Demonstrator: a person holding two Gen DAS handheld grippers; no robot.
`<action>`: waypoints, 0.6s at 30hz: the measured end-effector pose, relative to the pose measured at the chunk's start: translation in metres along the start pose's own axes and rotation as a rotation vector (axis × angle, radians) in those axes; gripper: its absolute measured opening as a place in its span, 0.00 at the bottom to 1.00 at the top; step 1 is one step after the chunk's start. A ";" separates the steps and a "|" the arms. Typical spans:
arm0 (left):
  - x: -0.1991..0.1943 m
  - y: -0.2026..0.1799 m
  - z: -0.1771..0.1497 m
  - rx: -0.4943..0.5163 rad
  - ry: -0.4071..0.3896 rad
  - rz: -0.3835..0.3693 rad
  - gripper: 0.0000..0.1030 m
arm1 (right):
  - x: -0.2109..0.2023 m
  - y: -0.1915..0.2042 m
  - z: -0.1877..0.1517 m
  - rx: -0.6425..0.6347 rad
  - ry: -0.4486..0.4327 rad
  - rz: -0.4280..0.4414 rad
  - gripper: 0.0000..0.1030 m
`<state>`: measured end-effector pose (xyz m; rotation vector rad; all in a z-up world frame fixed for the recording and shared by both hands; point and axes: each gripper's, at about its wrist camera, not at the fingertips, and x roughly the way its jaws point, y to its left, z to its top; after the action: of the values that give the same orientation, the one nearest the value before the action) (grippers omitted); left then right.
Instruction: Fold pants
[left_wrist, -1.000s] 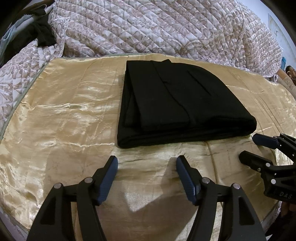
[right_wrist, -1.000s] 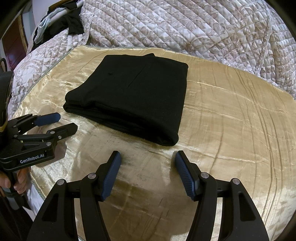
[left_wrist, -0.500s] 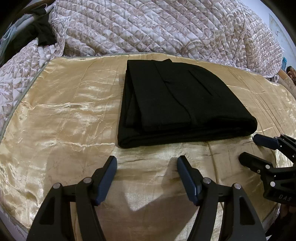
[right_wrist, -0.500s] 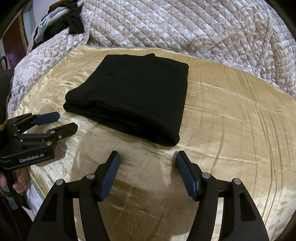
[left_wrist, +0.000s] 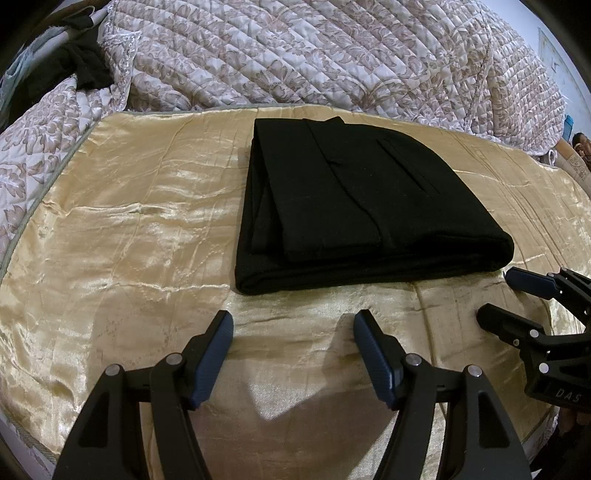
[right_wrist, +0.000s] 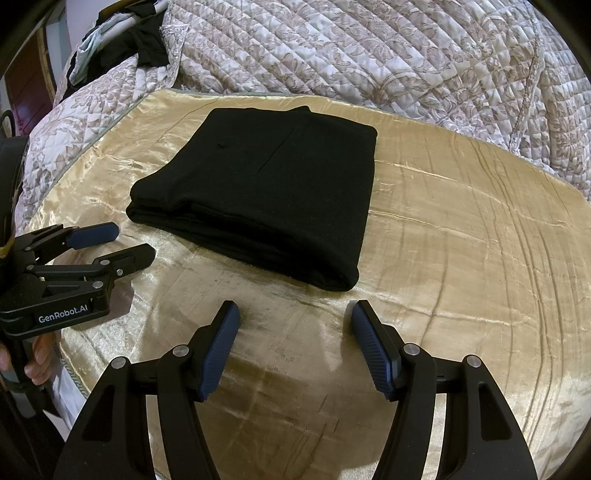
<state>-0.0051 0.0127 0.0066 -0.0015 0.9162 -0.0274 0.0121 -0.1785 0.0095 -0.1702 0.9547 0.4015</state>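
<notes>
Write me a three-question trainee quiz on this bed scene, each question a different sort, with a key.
1. True or false: the left tool grips the black pants.
2. The pants lie on: A) quilted bedspread B) gold satin sheet C) floor.
3. Fill in: both the left and the right tool have their jaws ____.

Key: 1 false; 2 B; 3 open.

"GenRobot.AI" on left tongs (right_wrist: 135, 242); "DAS" on right tongs (left_wrist: 493, 295).
</notes>
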 end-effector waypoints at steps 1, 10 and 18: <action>0.000 0.000 0.000 0.000 0.000 0.001 0.69 | 0.000 0.000 0.000 0.000 0.000 0.000 0.62; 0.000 -0.001 0.000 0.002 -0.001 0.005 0.71 | 0.000 0.000 0.000 -0.001 0.000 -0.001 0.62; 0.001 0.000 0.000 0.008 0.000 0.013 0.72 | 0.000 0.002 0.000 -0.009 -0.001 -0.004 0.62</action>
<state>-0.0045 0.0127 0.0058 0.0121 0.9163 -0.0186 0.0111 -0.1772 0.0093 -0.1797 0.9517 0.4018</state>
